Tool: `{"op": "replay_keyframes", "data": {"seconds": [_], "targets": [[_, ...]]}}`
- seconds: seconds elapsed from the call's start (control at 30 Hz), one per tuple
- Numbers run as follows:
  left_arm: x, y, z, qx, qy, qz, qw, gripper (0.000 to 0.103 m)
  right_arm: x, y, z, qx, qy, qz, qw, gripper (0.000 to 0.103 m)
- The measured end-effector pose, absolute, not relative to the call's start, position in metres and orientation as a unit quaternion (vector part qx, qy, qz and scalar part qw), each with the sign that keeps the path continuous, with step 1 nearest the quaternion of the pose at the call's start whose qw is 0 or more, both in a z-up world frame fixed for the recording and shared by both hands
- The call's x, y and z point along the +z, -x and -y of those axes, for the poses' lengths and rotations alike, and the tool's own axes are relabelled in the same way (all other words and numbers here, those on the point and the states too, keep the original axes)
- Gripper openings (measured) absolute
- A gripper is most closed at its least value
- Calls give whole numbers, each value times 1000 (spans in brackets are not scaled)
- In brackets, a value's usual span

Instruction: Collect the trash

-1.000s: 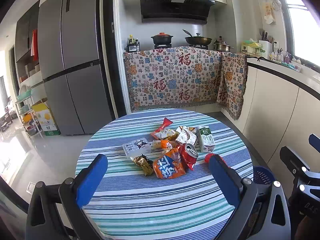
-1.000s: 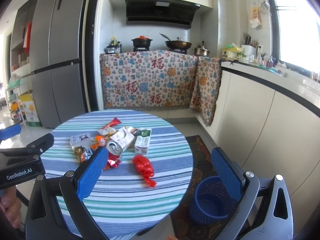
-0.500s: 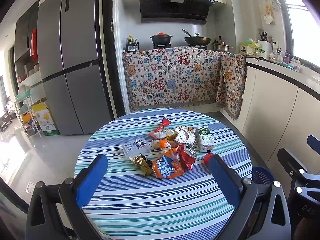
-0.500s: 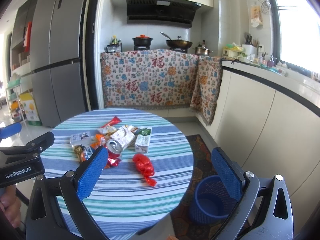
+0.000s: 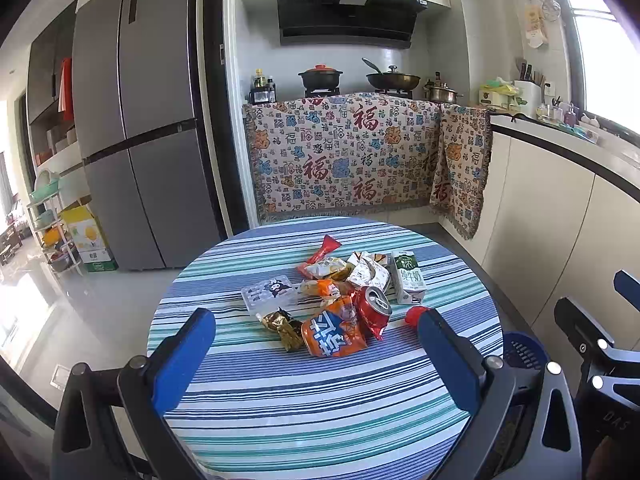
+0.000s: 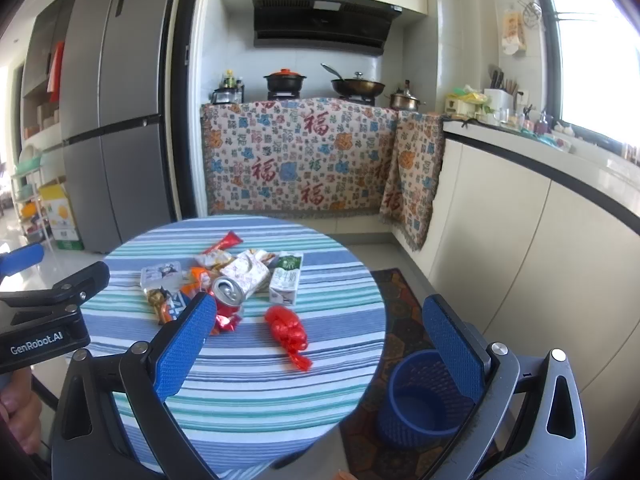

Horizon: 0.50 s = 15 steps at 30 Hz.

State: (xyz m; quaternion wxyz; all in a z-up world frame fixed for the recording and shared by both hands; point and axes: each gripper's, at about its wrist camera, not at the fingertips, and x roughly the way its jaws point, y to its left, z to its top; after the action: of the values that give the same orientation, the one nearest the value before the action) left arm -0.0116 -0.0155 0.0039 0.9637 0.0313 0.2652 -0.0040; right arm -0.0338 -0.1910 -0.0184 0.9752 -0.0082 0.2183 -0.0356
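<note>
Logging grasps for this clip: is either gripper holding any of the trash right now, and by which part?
Nothing is held. The left gripper and right gripper are both open and empty; the crumpled red plastic wrapper and other trash lie on the striped round table.

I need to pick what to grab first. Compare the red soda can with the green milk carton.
The red soda can is round, crushed and lies tipped within the pile; the green milk carton is boxy, keeps its shape and sits at the pile's edge. Both rest on the striped table, untouched by either claw.
</note>
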Motion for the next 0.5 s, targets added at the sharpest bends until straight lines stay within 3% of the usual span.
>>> {"op": "replay_keyframes", "data": {"seconds": [0.5], "targets": [[6, 12, 15, -10, -31, -269, 963, 103, -20, 34, 191, -35, 8, -219, 975, 103]]}}
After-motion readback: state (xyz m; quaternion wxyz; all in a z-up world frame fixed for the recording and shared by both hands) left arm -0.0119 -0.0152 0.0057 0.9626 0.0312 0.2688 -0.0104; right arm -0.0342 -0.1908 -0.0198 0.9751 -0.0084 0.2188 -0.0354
